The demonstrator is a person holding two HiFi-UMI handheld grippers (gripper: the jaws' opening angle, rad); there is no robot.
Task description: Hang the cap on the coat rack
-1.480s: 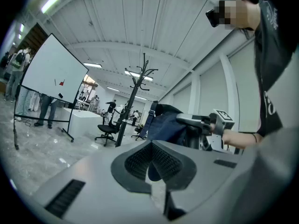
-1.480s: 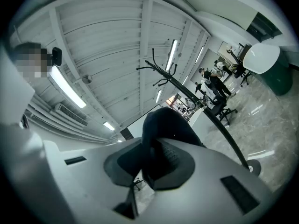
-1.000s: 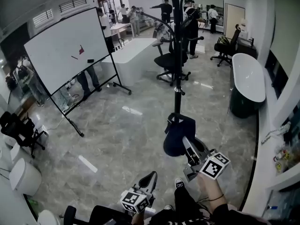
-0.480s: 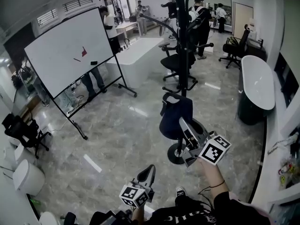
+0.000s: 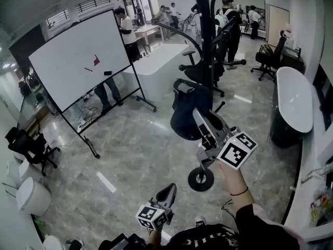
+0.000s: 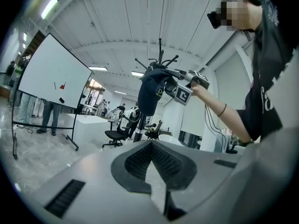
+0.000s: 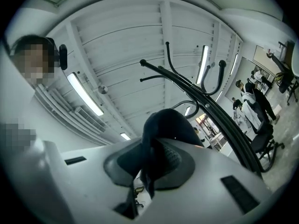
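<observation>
While the cap (image 5: 184,116) hangs in the air just beside the coat rack (image 5: 205,35), the right gripper (image 5: 199,117) pinches a fold of its dark fabric, jaws drawn narrow on the cloth. In the right gripper view the cap (image 7: 168,125) bulges up out of the pads, with the rack's curved hooks (image 7: 205,101) fanning overhead, apart from it. Seen from the head, the cap's long axis runs roughly upright: the strap loop sits at the top, close against the pole, and the rounded crown sags down and to the left. From the left gripper view the cap (image 6: 150,94) droops below the rack's hook tips (image 6: 159,55).

Below, the rack's round base (image 5: 200,178) stands on the marble floor (image 5: 130,155). Open floor spreads leftward as far as the whiteboard (image 5: 78,61) on its wheeled frame — the widest room to move. Behind the pole an office chair (image 5: 200,72) crowds in; at the right edge stands a white oval table (image 5: 294,98).

Low and near the body, the left gripper (image 5: 165,194) carries nothing — its jaws meet.
</observation>
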